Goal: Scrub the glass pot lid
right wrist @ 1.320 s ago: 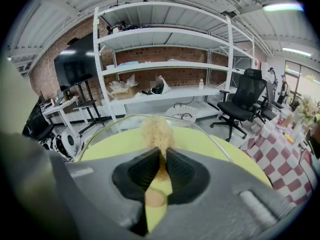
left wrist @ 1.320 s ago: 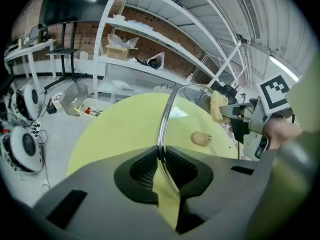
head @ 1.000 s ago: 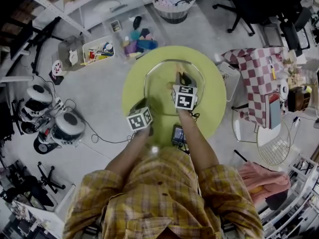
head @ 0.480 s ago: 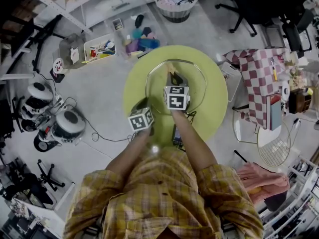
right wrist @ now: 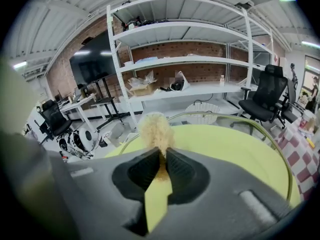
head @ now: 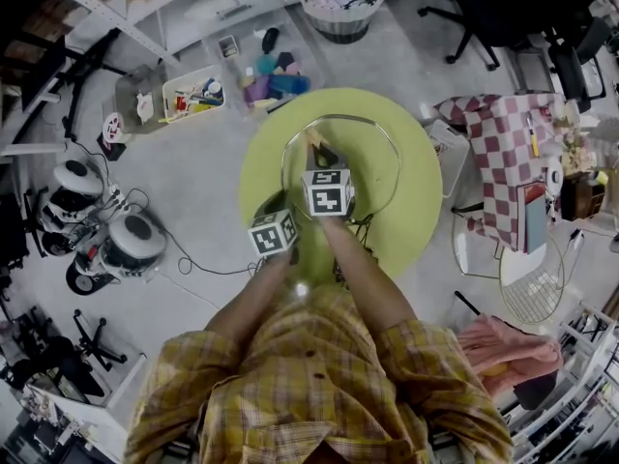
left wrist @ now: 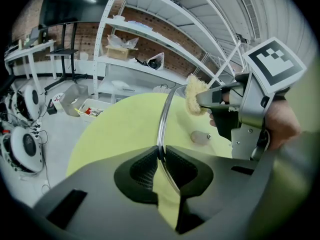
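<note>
A round glass pot lid (head: 372, 129) with a metal rim is held tilted over the yellow-green round table (head: 416, 201). My left gripper (head: 280, 204) is shut on the lid's rim (left wrist: 162, 129) at its near left edge. My right gripper (head: 317, 158) is shut on a tan fuzzy scrubber (right wrist: 155, 129), which presses against the lid's left part. In the left gripper view the scrubber (left wrist: 194, 91) touches the glass near the rim, and the lid's knob (left wrist: 200, 137) shows below it. The lid's rim (right wrist: 250, 121) arcs ahead of the right gripper.
Bins of small items (head: 193, 95) and a basket (head: 338, 3) stand on the floor beyond the table. A chequered cloth table (head: 503, 153) is at the right, round white machines (head: 106, 230) at the left. White shelving (right wrist: 190, 59) rises behind.
My right gripper has slid the scrubber leftward across the lid, toward its left rim. The left gripper and the lid have stayed in place.
</note>
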A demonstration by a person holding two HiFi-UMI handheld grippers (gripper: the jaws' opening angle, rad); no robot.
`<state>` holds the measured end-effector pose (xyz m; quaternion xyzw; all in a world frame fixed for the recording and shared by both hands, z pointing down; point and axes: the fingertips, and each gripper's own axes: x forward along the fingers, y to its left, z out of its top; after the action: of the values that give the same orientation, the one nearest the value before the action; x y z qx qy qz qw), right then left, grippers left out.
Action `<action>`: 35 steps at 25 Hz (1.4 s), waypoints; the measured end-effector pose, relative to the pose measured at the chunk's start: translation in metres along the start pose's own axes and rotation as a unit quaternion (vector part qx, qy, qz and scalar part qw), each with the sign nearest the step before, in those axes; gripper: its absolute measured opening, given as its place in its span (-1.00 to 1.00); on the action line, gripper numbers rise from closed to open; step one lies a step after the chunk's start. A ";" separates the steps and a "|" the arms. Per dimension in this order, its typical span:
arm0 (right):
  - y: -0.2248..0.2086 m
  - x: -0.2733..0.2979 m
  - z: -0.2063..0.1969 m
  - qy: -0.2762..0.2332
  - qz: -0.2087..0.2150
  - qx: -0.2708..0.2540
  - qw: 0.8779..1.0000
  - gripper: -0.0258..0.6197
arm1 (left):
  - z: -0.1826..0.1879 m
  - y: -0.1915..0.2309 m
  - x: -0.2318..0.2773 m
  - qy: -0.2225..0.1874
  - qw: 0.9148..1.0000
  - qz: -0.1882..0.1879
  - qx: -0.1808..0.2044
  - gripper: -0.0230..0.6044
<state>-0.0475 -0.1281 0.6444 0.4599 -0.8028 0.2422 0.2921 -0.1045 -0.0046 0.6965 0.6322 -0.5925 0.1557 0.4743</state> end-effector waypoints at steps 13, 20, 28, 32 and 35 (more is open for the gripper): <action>0.008 0.000 -0.004 0.004 0.031 -0.019 0.999 -0.81 | -0.002 0.001 0.005 -0.002 1.000 -0.004 0.007 -0.76; -0.020 -0.007 -0.003 -0.001 0.012 0.000 1.000 -0.81 | -0.001 0.001 0.004 -0.004 1.000 0.002 0.008 -0.76; -0.066 -0.021 -0.017 -0.004 -0.023 0.021 0.999 -0.80 | -0.002 0.001 0.006 -0.001 1.000 0.011 0.006 -0.76; -0.081 -0.029 -0.020 -0.009 -0.032 0.030 0.999 -0.80 | 0.003 0.001 0.001 -0.005 1.000 0.019 0.005 -0.76; -0.090 -0.034 -0.023 -0.010 -0.039 0.034 0.999 -0.80 | 0.002 0.001 0.000 -0.005 1.000 0.020 0.003 -0.76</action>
<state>0.0510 -0.1335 0.6480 0.5028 -0.7784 0.2530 0.2779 -0.1059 -0.0056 0.6955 0.6221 -0.6070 0.1641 0.4665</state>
